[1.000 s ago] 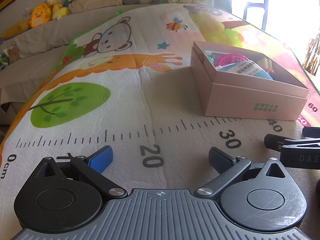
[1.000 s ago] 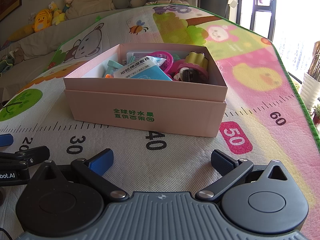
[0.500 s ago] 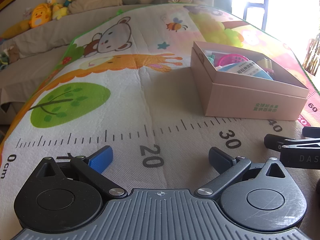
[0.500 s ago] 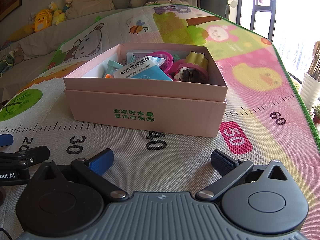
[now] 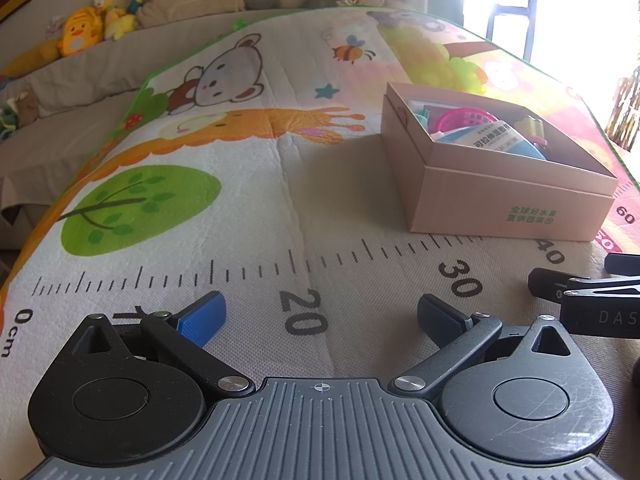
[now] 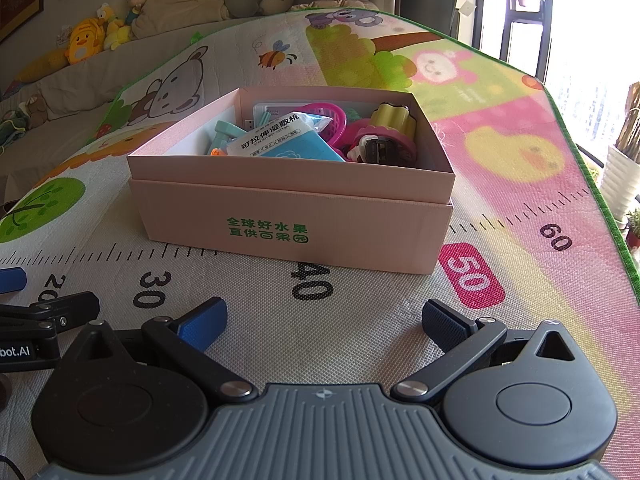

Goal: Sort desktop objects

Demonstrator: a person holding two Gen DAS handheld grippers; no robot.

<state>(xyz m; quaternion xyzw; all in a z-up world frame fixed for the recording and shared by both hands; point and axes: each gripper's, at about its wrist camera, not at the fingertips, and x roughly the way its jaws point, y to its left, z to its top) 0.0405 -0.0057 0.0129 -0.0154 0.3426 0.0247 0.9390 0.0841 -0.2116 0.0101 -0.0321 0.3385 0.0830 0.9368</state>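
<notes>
The play mat (image 6: 520, 216) is printed with a green tree, an orange giraffe, a grey-white bear, a striped bee, a yellow duck on pink, and a black ruler scale numbered 20, 30, 40 and 60, with 50 in white on a magenta patch. The box (image 6: 296, 216) is pale pink with green lettering, and holds a blue-and-white packet (image 6: 280, 140), a magenta basket (image 6: 332, 120) and a pale yellow ridged item (image 6: 394, 118). Each gripper is black and grey, with 1 bright blue pad (image 6: 204, 324) and 1 dark navy pad (image 6: 444, 326).
</notes>
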